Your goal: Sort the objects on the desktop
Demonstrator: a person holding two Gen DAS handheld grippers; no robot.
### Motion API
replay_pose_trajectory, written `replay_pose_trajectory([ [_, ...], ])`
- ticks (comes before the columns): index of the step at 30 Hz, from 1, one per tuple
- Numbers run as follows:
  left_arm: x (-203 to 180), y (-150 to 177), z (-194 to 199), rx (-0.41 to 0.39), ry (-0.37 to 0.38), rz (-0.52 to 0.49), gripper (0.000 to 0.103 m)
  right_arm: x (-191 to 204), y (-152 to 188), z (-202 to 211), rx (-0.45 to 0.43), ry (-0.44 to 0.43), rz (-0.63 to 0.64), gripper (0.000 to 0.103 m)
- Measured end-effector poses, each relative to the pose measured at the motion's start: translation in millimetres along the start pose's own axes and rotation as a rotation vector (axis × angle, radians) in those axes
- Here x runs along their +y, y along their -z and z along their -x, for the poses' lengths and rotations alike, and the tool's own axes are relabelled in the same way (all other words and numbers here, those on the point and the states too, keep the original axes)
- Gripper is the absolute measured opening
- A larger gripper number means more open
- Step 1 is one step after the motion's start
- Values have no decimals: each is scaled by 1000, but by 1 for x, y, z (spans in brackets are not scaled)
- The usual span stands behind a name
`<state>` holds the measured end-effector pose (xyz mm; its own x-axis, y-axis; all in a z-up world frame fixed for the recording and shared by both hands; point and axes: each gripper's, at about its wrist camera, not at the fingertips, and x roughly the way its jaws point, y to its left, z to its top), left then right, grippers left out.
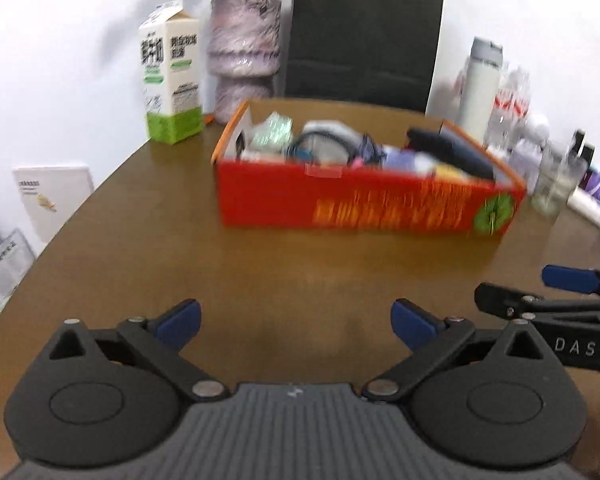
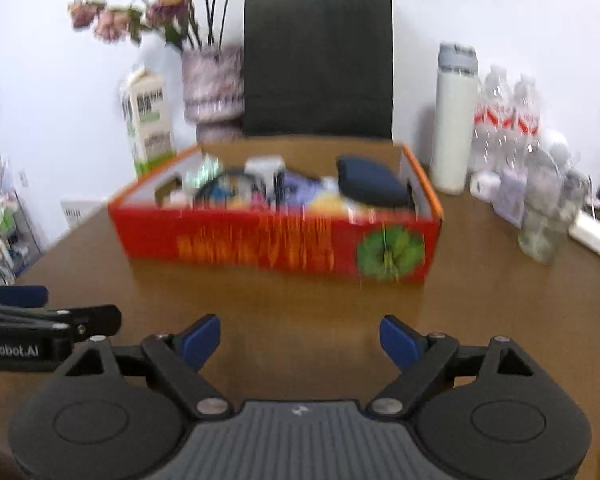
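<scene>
You held the left claw [image 1: 296,322] and right claw [image 2: 300,340] wide and empty over bare table [image 1: 180,240], short of the red cardboard box [image 1: 340,208], apparently between picks; it held a dark pouch [image 2: 370,186], cable and small items, too blurred to name.

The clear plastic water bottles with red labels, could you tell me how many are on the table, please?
2 show clearly: clear plastic water bottles with red labels, side by side right of the tall white flask. Blur may hide more behind them.
</scene>
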<state>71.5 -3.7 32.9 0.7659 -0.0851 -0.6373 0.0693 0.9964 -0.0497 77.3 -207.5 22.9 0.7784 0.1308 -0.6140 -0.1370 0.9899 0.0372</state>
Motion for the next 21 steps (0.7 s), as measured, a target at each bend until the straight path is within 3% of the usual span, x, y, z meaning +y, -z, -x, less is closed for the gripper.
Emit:
replay_pose_trajectory([
  [5,1,31,16,10,9,40,103,6,37,10,50,16,12,87],
  [7,0,40,23,3,4,33,103,8,48,16,42,23,19,93],
  [12,0,57,29,29,15,47,103,14,58,27,44,33,17,103],
  [15,-5,65,31,-2,-7,0,103,12,58,27,41,37,1,103],
  [21,-13,67,30,11,-23,-50,103,9,61,29,38,60,-24,103],
])
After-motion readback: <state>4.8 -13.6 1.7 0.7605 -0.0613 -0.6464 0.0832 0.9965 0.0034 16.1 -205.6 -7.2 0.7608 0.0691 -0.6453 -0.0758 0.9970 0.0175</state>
